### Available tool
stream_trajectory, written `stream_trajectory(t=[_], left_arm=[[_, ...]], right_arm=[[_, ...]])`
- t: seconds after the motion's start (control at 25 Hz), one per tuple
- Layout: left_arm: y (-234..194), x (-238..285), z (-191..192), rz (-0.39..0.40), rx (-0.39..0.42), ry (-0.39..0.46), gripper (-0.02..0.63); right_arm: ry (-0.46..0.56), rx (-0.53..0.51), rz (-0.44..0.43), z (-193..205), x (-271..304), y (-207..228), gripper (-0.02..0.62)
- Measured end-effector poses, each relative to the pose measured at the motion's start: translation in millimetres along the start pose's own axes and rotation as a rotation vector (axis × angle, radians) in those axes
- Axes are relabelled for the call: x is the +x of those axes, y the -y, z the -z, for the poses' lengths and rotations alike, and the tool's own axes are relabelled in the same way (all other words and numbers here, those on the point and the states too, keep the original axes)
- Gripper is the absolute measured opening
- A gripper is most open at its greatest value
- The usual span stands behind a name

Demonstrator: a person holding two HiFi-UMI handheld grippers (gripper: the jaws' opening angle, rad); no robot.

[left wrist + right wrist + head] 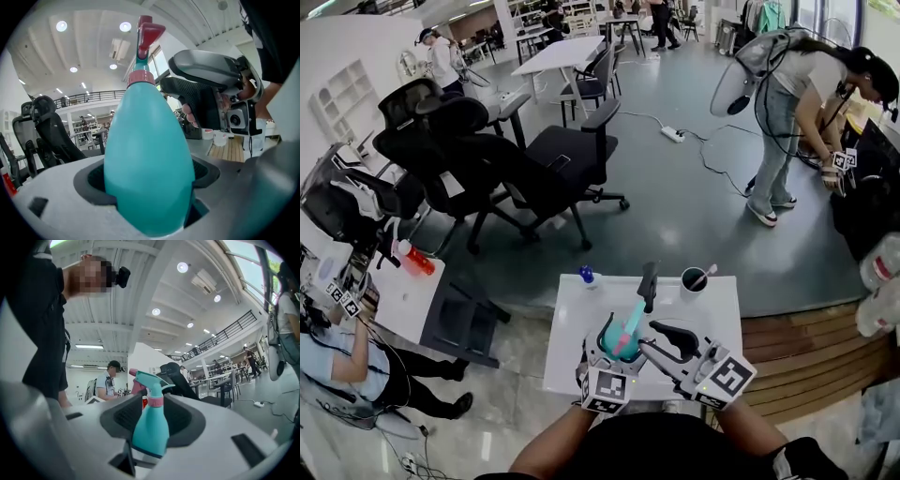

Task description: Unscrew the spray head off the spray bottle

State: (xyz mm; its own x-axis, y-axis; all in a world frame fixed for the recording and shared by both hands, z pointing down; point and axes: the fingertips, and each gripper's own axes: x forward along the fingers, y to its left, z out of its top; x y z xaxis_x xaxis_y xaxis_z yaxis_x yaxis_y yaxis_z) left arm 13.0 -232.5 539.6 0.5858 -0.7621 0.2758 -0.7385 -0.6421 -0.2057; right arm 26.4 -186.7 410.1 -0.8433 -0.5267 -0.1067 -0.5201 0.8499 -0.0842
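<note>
Above a white counter (572,361), the left hand-held gripper (614,342) clamps the belly of a teal spray bottle (147,159). The bottle's base is sunk out of sight between the jaws, and its opaque plastic shows nothing of what is inside. The right hand-held gripper (151,416) stands partly open, its dark ribbed pads flanking the pink collar (156,401) beneath the trigger-shaped spray head (152,380) without clamping it. A dark upright shape (649,286) just behind the bottle is hard to identify. The body is smooth, glossy and egg-shaped. Farther back on the counter stand a small bottle (586,276) with a blue cap and a round black cup (694,280) with a pale stick (707,273) leaning out of it.
</note>
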Motion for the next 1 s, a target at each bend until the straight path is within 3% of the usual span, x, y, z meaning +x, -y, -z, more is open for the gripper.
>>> stream_trajectory(t=[0.48, 0.76, 1.0], left_arm=[[13, 5, 6, 0.036, 0.015, -0.019, 0.463], [16, 6, 6, 0.047, 0.010, -0.019, 0.463], [24, 4, -4, 0.133, -0.003, 0.032, 0.463]], right_arm=[[0.000, -0.012, 0.013, -2, 7, 1, 0.150], [-0.004, -0.013, 0.029, -1, 7, 4, 0.120], [-0.003, -0.059, -0.016, -3, 6, 3, 0.110]])
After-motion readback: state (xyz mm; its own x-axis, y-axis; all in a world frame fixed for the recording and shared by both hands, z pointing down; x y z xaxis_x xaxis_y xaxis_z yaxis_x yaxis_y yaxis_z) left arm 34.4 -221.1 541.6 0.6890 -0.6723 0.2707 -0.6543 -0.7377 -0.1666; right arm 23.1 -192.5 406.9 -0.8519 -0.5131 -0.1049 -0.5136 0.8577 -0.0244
